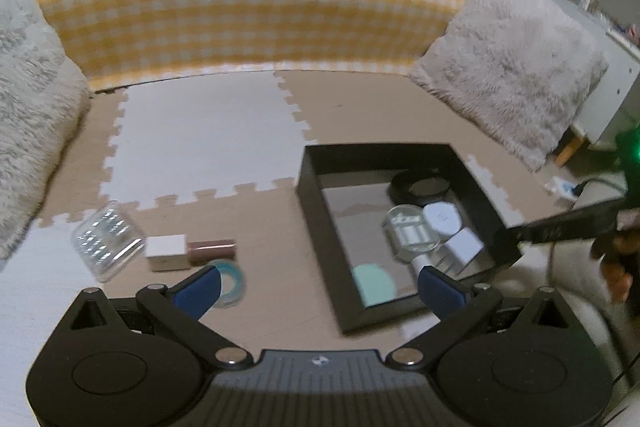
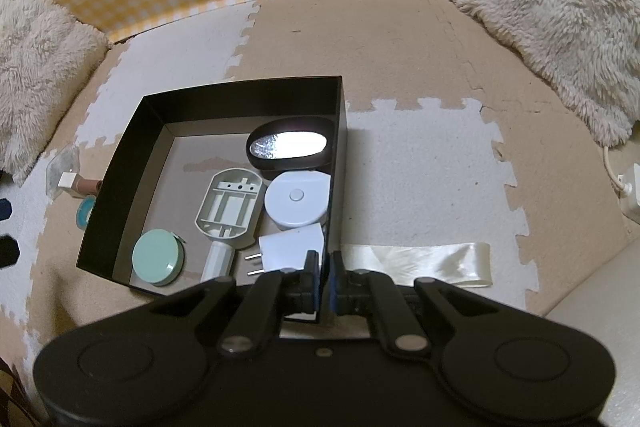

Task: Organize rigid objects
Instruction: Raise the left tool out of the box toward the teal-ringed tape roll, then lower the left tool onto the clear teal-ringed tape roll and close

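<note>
Between the right gripper's (image 2: 325, 269) clamped jaws sits the box (image 2: 240, 83) wall; left gripper (image 1: 320, 283), jaws wide, should next take the tape (image 1: 230, 281).

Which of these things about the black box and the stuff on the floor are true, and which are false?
1. The mint green round case lies inside the black box. True.
2. The blue tape roll is inside the box. False: it lies on the foam mat outside it.
3. The right gripper has its fingers shut on the box's near wall. True.
4. The left gripper holds the white plug. False: it is open and empty.
5. The clear plastic case sits on the fluffy cushion. False: it is on the mat.
</note>
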`<state>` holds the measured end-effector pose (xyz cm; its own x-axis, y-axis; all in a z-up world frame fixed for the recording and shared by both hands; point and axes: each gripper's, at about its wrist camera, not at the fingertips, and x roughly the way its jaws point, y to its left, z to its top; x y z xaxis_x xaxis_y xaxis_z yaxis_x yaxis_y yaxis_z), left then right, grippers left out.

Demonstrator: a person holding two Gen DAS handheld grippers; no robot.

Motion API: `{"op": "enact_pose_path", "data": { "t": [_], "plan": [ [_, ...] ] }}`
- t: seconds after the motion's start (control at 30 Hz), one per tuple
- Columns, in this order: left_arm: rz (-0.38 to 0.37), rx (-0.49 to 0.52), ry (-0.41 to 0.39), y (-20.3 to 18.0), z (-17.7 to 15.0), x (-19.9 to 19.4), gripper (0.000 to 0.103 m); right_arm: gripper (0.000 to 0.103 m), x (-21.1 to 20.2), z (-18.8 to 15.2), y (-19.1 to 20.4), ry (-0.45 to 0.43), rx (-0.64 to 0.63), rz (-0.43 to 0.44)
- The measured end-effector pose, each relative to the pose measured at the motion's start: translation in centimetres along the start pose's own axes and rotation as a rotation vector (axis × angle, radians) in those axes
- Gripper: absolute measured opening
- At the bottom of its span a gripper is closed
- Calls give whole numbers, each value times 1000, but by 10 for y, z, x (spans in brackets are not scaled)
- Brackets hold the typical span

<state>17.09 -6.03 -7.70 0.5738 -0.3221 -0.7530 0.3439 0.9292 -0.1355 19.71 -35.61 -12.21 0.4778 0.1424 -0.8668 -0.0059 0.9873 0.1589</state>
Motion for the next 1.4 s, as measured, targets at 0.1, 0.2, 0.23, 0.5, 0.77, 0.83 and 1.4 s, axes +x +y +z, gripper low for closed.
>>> {"op": "enact_pose_path", "data": {
  "t": [0.1, 0.2, 0.23, 0.5, 0.77, 0.83, 1.4],
  "plan": [
    [25, 28, -4, 7, -10, 2, 103, 5, 0, 0, 0, 0, 0, 0],
    [48, 30, 11, 12, -20, 8, 103, 5, 0, 0, 1, 1, -4, -2],
    [56, 32, 14, 13, -22, 11, 103, 5, 0, 0, 1, 2, -5, -3],
    [71, -7, 47, 26, -26, 32, 103, 5, 0, 0, 2, 3, -10, -6],
    [91, -51, 85, 42, -22, 58, 71, 5, 0, 0, 2, 3, -15, -9],
    [106, -57, 87, 48, -22, 67, 68, 5, 0, 0, 3, 3, -17, -10],
    [124, -8, 46, 62, -20, 97, 44, 5, 0, 0, 4, 5, -22, -11]
  ]
}}
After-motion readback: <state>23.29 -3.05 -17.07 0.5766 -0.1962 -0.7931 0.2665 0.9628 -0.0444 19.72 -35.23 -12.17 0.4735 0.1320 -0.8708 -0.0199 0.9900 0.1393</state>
